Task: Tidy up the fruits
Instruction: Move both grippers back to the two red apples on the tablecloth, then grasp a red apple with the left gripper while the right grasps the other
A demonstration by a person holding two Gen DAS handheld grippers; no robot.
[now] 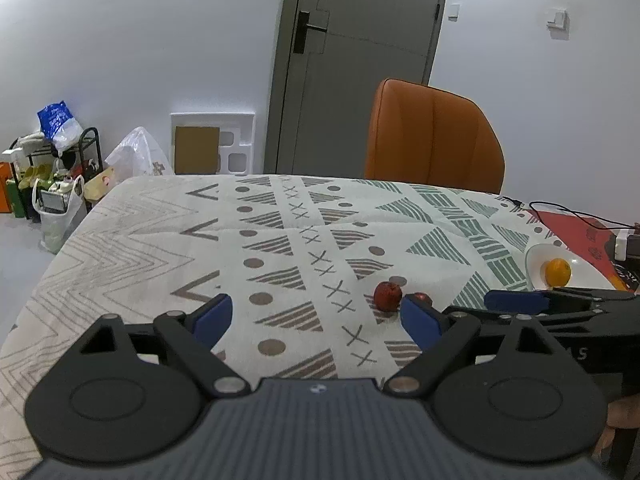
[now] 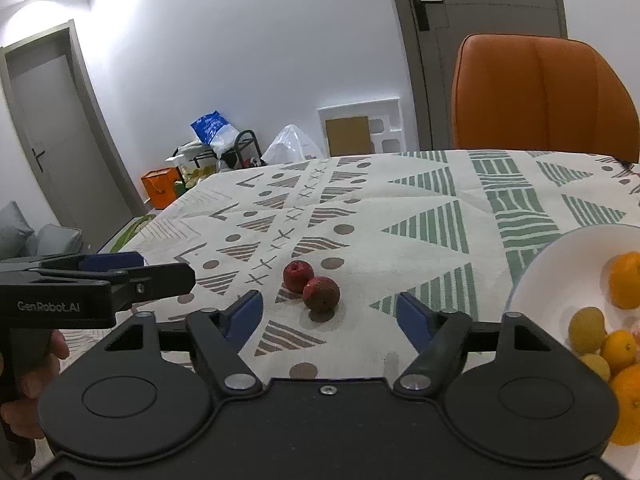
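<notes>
Both my grippers hover low, fingers spread, holding nothing.
My right gripper (image 2: 330, 314) faces two red fruits (image 2: 312, 286); my left gripper (image 1: 316, 320) sits left of them.

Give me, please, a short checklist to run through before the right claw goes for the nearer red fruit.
1. Right claw open: ok.
2. Nearer red fruit between its fingers' line: ok.
3. Nearer fruit apart from the farther red fruit: not ok, they touch.
4. Left claw open, holding nothing: ok.
5. Free room in the white bowl: ok.
6. Fruit firmness: cannot tell.
</notes>
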